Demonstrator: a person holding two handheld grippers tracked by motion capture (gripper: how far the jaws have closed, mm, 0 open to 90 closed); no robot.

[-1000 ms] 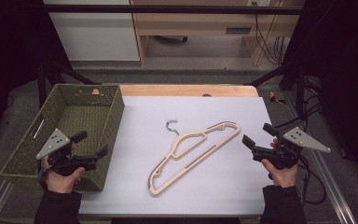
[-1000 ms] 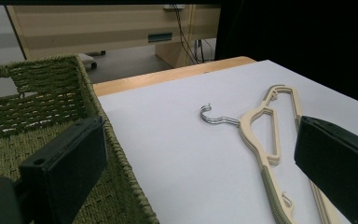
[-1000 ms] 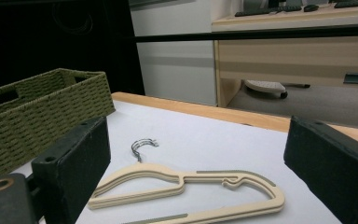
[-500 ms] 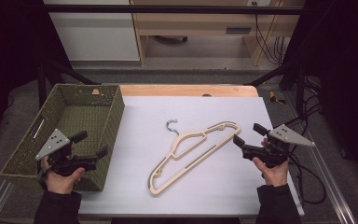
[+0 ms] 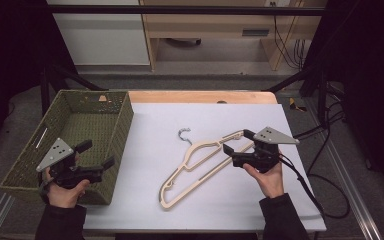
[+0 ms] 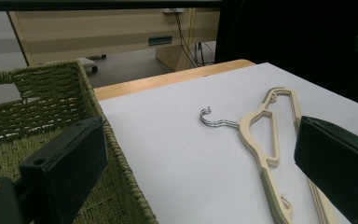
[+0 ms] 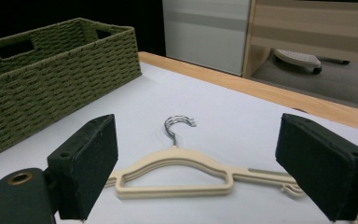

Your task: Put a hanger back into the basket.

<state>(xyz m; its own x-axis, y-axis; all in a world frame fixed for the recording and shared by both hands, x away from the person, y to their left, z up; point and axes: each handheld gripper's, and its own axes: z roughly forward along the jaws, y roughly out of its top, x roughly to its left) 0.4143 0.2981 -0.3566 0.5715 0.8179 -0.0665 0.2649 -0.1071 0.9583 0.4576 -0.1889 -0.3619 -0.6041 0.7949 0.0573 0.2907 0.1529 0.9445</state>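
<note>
White tabletop [image 5: 145,150]: right gripper [image 5: 236,148], jaws wide and empty, nears beige hanger [image 5: 200,162] from 3 o'clock. Risk: probably shoves it, thin bar slips. Left gripper [image 5: 97,157] gaping, empty.

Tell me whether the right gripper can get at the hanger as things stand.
Probably yes. The right gripper sits at the hanger's arm end with its jaws open, and nothing lies between them on the white table.

High view overhead; claw cameras low, close, sharing hanger [image 5: 205,162].
</note>
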